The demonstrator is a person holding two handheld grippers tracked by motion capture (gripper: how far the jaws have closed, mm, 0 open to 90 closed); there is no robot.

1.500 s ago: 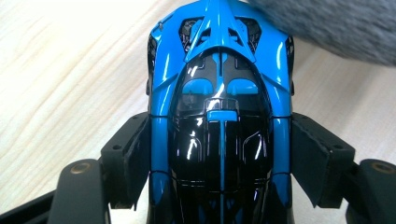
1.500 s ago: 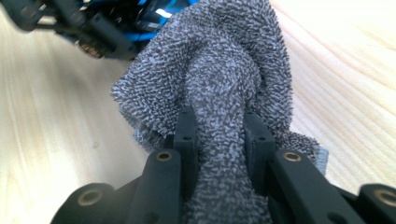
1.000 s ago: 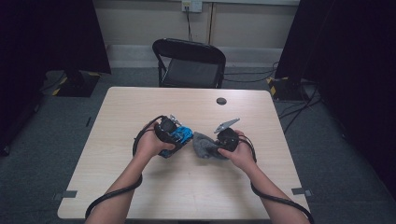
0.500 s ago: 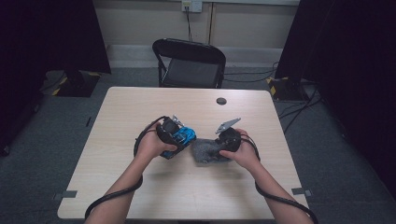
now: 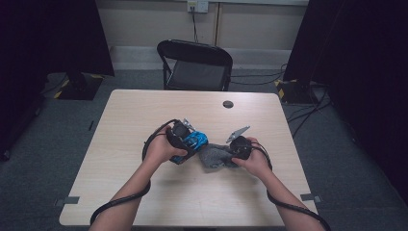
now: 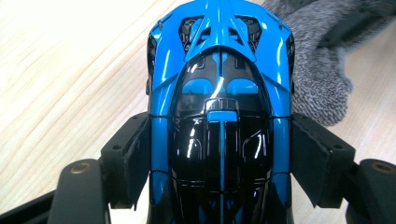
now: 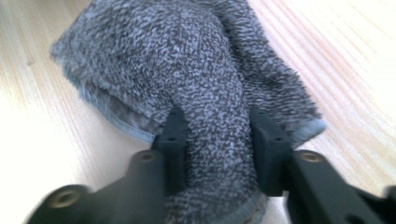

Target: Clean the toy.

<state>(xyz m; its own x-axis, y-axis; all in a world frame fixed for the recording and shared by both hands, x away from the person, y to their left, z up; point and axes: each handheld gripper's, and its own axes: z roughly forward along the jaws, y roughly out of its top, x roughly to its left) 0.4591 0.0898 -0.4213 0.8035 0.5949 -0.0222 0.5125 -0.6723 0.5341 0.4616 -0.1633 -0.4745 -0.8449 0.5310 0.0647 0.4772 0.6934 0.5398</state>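
You had the blue toy car [image 6: 219, 116] clamped across its body in the left gripper [image 5: 185, 139], the jaws set wide and pressing on both flanks, near the middle of the table [image 5: 144, 110]. Just to its right, the right gripper [image 5: 235, 151] had just been closing, and its jaws stood pinched tight on a bunched fold of the grey cloth [image 7: 210, 93], which lay on the wood touching the car's far end.

The step looked like wiping the car with the cloth. To do that well, you needed a steady, level hold on the car so it could not twist between the pads, and enough cloth bunched ahead of the right jaws that fabric, not hard plastic, met the glossy paint. A thin pinch could have slipped loose mid-stroke.

The table was pale wood-grain laminate, bare apart from a small dark round disc [image 5: 228, 104] near its far edge. Beyond it stood a black folding chair [image 5: 195, 65] on grey carpet, with dark curtains on both sides and cables trailing on the floor at right.
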